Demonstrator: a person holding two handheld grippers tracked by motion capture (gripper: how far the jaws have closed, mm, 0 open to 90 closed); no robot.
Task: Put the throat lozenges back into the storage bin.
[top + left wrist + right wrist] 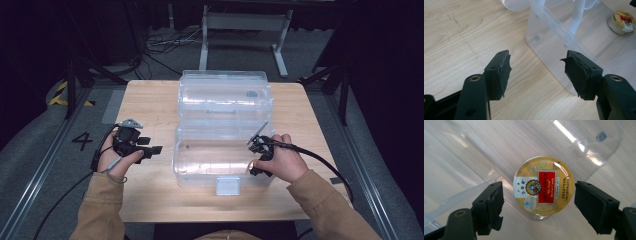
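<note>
Right gripper (537,202) is down inside the clear plastic box (223,165), jaws spread wide, and the round candy tin (544,185) sits right between them. Gold lid, red label, lying flat on the box's floor. The pads stand off on either side of the tin with a sliver of gap each way, so nothing is gripped; whether the tin's rim brushes a pad I can't tell. In the high view the right gripper (261,150) dips in over the box's right end wall, hand resting at the rim.

Over to the left gripper (537,72): jaws wide apart, empty, hovering over the wooden surface (461,37) just outside the box's left corner (549,50). From there the tin (622,22) shows well beyond, at the box's other end.
</note>
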